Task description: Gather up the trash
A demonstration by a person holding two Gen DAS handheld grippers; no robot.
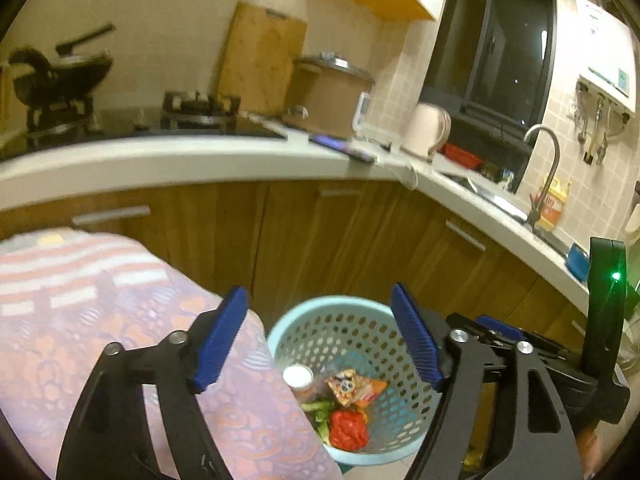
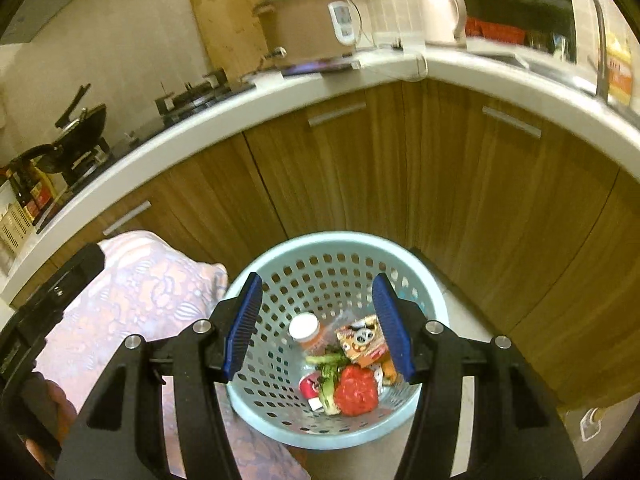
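Observation:
A light blue perforated trash basket point(image 2: 280, 412) stands on the floor by the wooden cabinets; it also shows in the left wrist view point(image 1: 320, 308). Inside lie a white-capped bottle point(image 2: 305, 327), a cartoon snack wrapper point(image 2: 360, 340), green vegetable scraps point(image 2: 326, 372), a red crumpled piece point(image 2: 356, 390) and a small red-and-white item point(image 2: 310, 387). My right gripper point(image 2: 318, 330) is open and empty above the basket. My left gripper point(image 1: 320, 340) is open and empty, above the basket's left side. The right gripper's body point(image 1: 604, 320) shows at the right edge of the left wrist view.
A table with a pink patterned cloth point(image 1: 100, 320) stands left of the basket. The L-shaped counter point(image 1: 200, 160) carries a stove, wok point(image 1: 60, 76), cutting board, rice cooker point(image 2: 312, 24), kettle point(image 1: 426, 128), sink and faucet point(image 1: 544, 168). Wooden cabinet doors point(image 2: 440, 200) lie behind the basket.

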